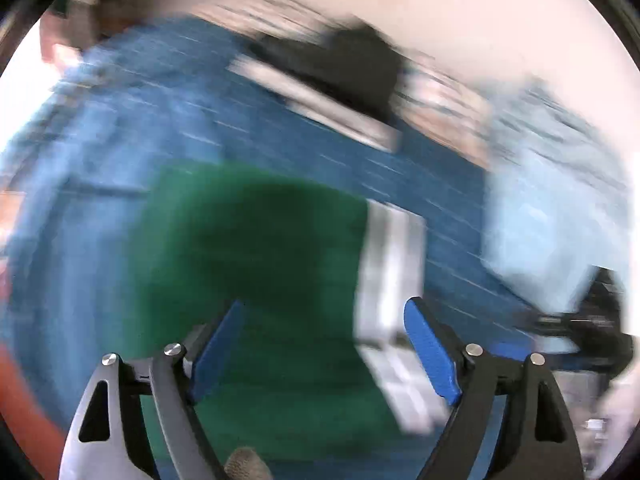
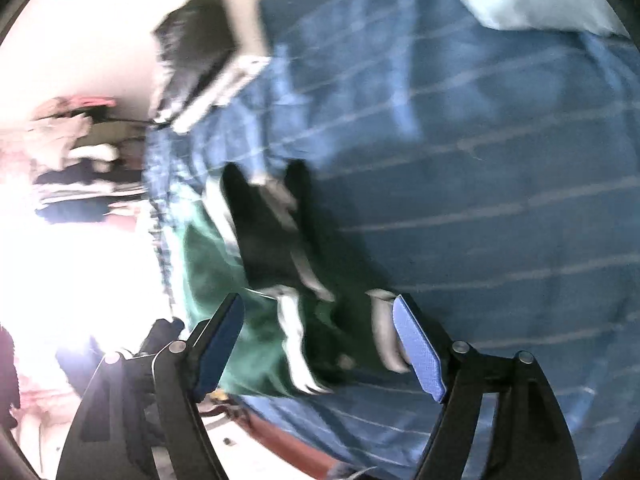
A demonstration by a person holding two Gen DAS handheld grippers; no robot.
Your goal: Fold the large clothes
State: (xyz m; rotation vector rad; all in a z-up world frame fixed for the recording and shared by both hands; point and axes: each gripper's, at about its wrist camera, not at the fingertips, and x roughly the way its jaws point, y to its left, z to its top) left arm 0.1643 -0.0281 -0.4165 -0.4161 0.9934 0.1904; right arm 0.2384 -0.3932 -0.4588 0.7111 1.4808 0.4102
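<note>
Both views are motion-blurred. A green garment [image 1: 260, 248] with a white striped band [image 1: 388, 276] lies on a blue striped bedsheet [image 1: 120, 128]. My left gripper [image 1: 324, 344] is open above the garment, holding nothing. In the right wrist view the same green garment [image 2: 212, 280] with white stripes [image 2: 294, 336] lies near the bed's edge. My right gripper [image 2: 318, 340] is open over it and holds nothing. The other gripper [image 2: 264, 220] shows as a dark shape above the garment.
A black item with a white edge [image 1: 352, 68] lies farther back on the bed, also in the right wrist view [image 2: 196, 36]. A pale blue pillow [image 1: 548, 216] lies at the right. Stacked clothes [image 2: 76, 160] sit beyond the bed's edge.
</note>
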